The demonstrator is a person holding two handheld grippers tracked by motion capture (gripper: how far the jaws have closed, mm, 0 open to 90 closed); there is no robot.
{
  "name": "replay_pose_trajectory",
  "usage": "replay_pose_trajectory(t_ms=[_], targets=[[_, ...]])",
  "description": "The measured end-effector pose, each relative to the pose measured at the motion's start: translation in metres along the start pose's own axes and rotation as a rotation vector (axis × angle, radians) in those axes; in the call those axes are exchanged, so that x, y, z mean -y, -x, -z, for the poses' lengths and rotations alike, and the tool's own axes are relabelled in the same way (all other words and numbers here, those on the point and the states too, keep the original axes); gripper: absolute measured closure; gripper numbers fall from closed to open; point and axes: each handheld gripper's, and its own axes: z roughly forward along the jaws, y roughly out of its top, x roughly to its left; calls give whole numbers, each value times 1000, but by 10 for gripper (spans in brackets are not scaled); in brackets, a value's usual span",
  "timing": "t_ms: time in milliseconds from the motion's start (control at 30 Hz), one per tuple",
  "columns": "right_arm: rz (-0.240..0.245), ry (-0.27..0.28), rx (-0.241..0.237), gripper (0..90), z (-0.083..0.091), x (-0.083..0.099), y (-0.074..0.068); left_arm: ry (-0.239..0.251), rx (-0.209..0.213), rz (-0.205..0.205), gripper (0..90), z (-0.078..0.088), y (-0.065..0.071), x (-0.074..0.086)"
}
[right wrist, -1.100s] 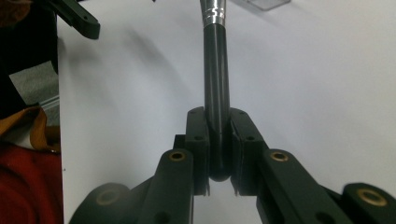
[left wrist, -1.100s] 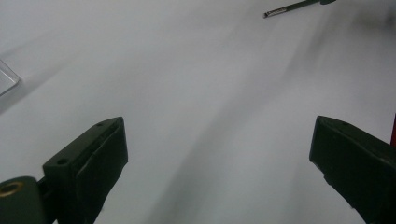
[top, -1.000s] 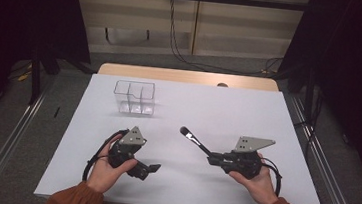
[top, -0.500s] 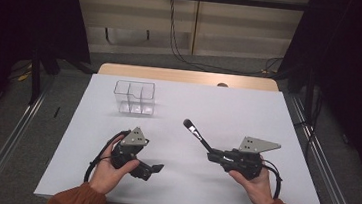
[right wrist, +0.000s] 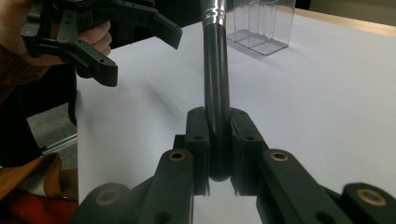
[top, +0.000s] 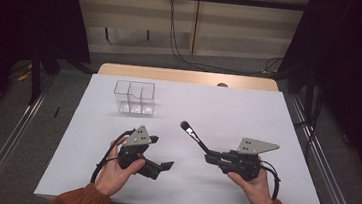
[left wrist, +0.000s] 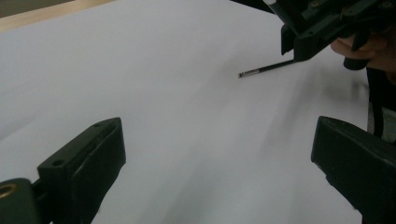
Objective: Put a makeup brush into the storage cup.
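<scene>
A makeup brush (top: 195, 136) with a black handle (right wrist: 217, 84) and a silver ferrule sticks up and away to the left from my right gripper (top: 212, 158). That gripper (right wrist: 218, 140) is shut on the handle's lower end. It is held low over the white table (top: 238, 112), right of centre. My left gripper (top: 160, 153) hovers left of centre and points toward the right one. Its jaws stand wide open (left wrist: 219, 163) with bare table between them. The right gripper (left wrist: 327, 23) faces it at the top right of the left gripper view.
A clear plastic organizer (top: 134, 97) with several compartments stands at the table's back left, also seen as the organizer (right wrist: 261, 23) beyond the brush. The left gripper (right wrist: 93, 32) shows at the upper left of the right gripper view. Dark floor and cables lie behind the table.
The left gripper has crept slightly to the right. The right gripper and the brush stay almost where they were.
</scene>
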Motion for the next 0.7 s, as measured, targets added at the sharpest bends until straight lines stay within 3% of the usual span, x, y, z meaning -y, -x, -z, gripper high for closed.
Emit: replay_pose_trajectory(t_ms=[200, 333, 467, 533, 700], targets=[[6, 6, 0, 801, -1, -1, -1, 45, 0, -25, 41, -10, 5, -10], [10, 7, 7, 801, 0, -2, -2, 88, 14, -13, 41, -15, 7, -18], [15, 11, 5, 801, 1, -3, -3, 90, 36, -19, 44, -21, 13, -24], [17, 10, 6, 801, 1, -3, -3, 103, 20, -27, 47, -23, 16, -26], [18, 15, 7, 801, 1, -3, -3, 110, 66, -35, 46, -30, 20, -30]])
